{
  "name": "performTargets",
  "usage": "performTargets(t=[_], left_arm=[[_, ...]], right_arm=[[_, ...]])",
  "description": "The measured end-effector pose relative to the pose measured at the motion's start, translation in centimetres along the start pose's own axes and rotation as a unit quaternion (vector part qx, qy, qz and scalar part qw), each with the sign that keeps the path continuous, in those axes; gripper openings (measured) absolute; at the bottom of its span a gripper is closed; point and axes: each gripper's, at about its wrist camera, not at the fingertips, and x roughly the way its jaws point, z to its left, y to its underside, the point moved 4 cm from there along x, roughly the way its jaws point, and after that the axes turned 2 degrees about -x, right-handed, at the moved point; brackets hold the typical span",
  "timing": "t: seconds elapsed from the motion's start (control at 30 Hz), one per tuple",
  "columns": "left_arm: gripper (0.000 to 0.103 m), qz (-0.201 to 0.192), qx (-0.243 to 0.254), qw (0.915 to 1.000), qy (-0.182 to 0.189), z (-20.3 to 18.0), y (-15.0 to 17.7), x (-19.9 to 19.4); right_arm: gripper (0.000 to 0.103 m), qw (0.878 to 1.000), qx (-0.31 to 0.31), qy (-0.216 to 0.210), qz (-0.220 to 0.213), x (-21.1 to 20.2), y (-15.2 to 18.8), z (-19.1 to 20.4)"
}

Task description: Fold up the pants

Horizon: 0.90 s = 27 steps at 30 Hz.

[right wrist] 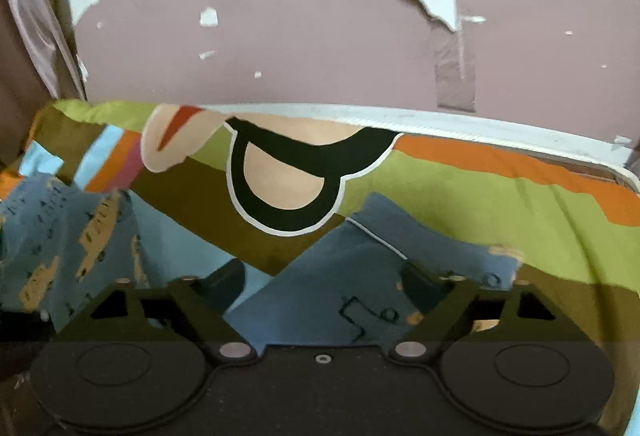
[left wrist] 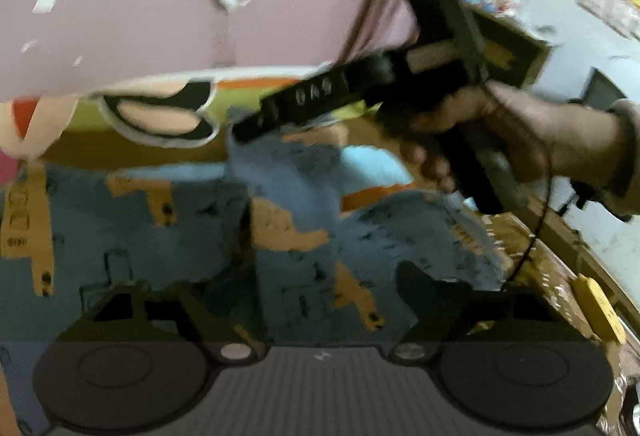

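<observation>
The pants (left wrist: 280, 228) are blue with orange patches and dark marks. They lie spread on a colourful bedsheet (right wrist: 500, 196). In the left wrist view my left gripper (left wrist: 304, 288) is open just above the pants, with cloth filling the gap between its fingers. The other gripper (left wrist: 304, 104), held in a hand, reaches over the far part of the pants. In the right wrist view my right gripper (right wrist: 324, 284) is open, with a blue fold of the pants (right wrist: 360, 276) lying between its fingers. More of the pants (right wrist: 60, 248) lies at the left.
A mauve wall (right wrist: 320, 16) with peeling paint rises behind the bed. The bed's white edge (right wrist: 480, 128) runs along it. A wooden bed frame (left wrist: 560, 236) and a yellow tag (left wrist: 600, 304) show at the right of the left wrist view.
</observation>
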Motion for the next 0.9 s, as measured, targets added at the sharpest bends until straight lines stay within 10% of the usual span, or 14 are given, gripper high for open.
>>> performTargets(t=[0.4,0.5,0.6,0.9], left_arm=[[0.055,0.018,-0.101,0.9942,-0.031,2.7,-0.8,1.0],[0.052,0.026,-0.109,0.9931,-0.033,2.6,-1.0,1.1],[0.022,0.044,-0.090,0.9934,-0.056,2.3,-1.1,1.7],[0.001,0.041,-0.067,0.9944,-0.070,1.2,-1.8,1.0]], right_arm=[[0.051,0.997,0.040,0.050,0.050,5.0,-1.6,0.2],[0.026,0.996,0.033,0.069,0.050,5.1,-1.9,0.3],[0.002,0.995,0.035,0.082,0.047,4.9,-1.8,0.0],[0.001,0.992,0.086,0.074,-0.055,-1.6,-0.8,-1.8]])
